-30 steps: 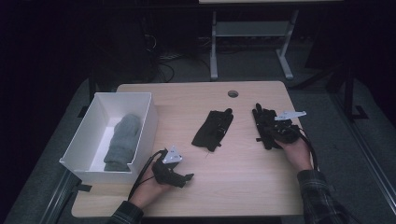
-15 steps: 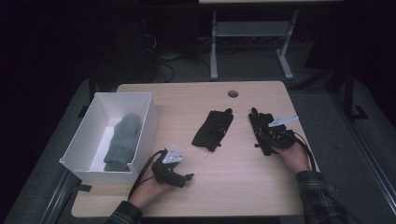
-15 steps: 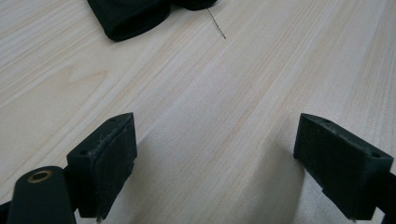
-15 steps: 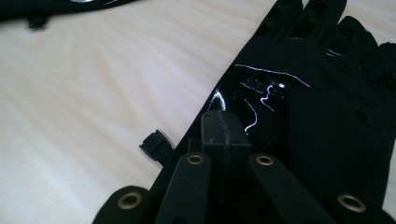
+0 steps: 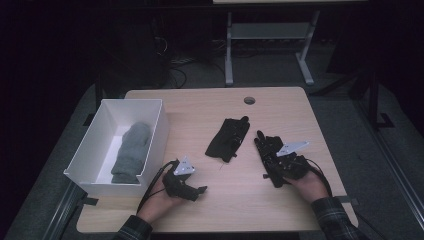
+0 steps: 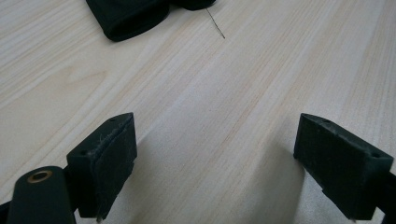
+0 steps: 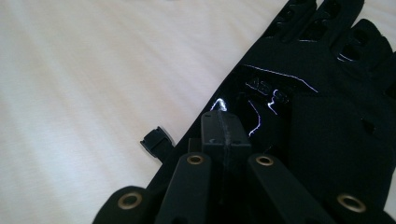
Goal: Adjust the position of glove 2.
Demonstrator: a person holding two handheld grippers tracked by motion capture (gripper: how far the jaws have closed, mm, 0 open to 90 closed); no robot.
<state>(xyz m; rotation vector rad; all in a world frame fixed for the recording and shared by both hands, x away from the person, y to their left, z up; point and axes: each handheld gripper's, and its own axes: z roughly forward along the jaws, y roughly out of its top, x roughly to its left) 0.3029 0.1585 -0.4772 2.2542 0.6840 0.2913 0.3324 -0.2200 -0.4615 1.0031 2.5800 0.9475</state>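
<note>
At the far left stood the white box [image 5: 132, 101] with a grey mitten [image 5: 131, 150] lying lengthwise inside it. My left hand [image 5: 157, 205] rested low at the near edge of the worktop [image 5: 220, 215], just right of the box. The left gripper [image 5: 199, 192] lay almost level, its fingers released and wide apart with nothing between them. In the left gripper view they framed bare wood, and the loose black glove [image 6: 128, 16] showed beyond them at the upper left.

That loose black glove [image 5: 227, 139] lay mid-worktop, its long axis running from near-left to far-right, cuff end towards me. It sat ahead and to the right of my left fingers and just left of my right ones, apart from both.

Further right, my right gripper [image 5: 267, 155] pointed away from me and slightly left, forearm coming in from the near right corner. Its fingers were clenched tight together, and as far as I could judge they pinched the cuff of the held black glove [image 5: 263, 142], which stretched on ahead of them along the same line. In the right gripper view that glove [image 7: 327, 93] spread out past the closed tips [image 7: 223, 126].

The box lay well to the left, so I judged the carry would have to cross the loose glove; my left hand was much the nearer to the box.
</note>
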